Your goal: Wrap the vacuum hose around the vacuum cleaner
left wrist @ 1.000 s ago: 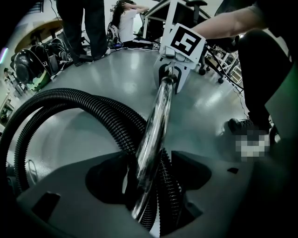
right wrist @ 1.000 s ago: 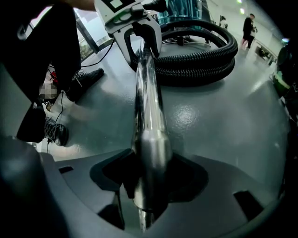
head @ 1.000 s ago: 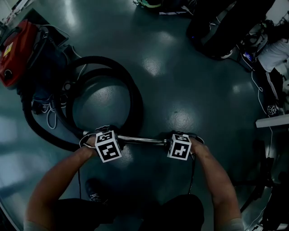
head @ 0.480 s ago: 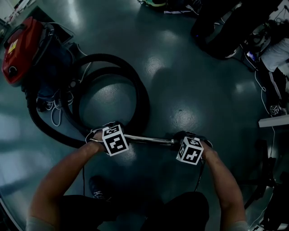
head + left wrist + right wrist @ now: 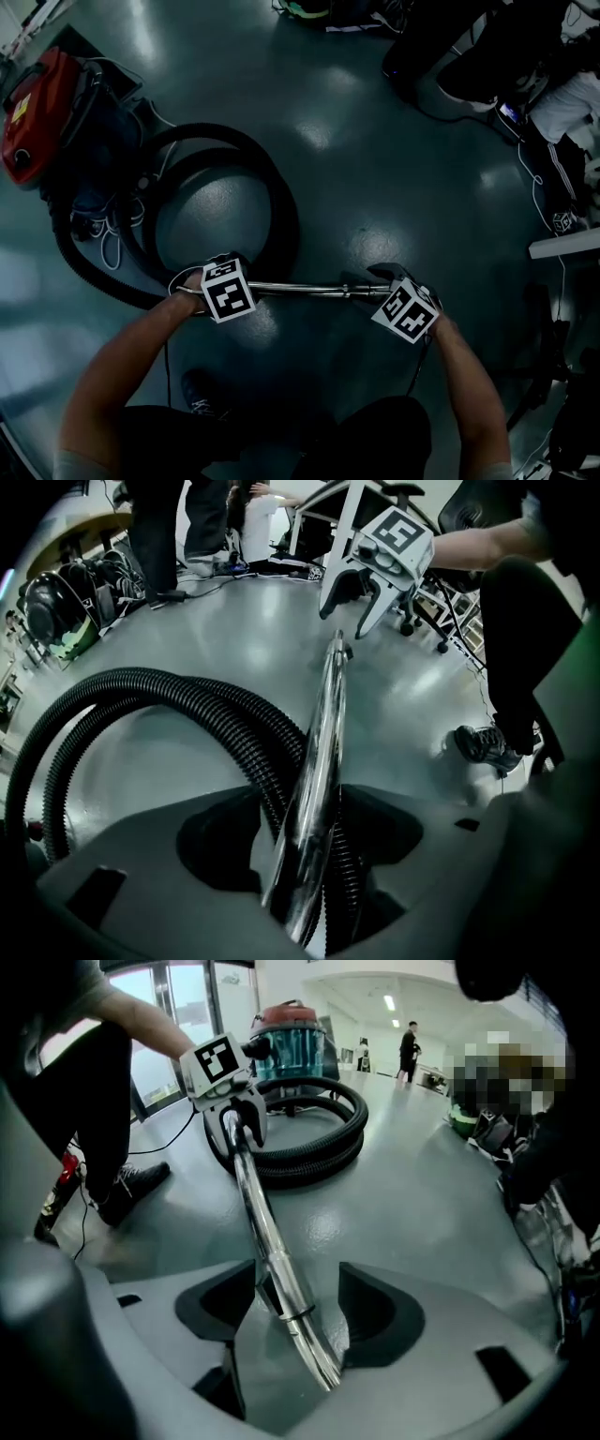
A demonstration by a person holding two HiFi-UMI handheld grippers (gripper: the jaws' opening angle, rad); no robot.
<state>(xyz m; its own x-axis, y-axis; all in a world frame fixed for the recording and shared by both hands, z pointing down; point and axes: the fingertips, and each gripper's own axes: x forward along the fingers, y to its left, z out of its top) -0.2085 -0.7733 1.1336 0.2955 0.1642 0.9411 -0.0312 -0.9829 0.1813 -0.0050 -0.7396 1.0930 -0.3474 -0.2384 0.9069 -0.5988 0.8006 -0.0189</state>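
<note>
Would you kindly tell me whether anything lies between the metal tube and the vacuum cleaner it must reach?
The hose's own black coils lie on the floor between the metal tube and the red vacuum cleaner. Something pale, too dim to identify, lies beside the cleaner. Nothing else visibly blocks the way.

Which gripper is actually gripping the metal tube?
The left gripper: its jaws, just closing further, clamp the tube beside the hose. The right gripper's jaws have just opened, leaving gaps around the tube.
</note>
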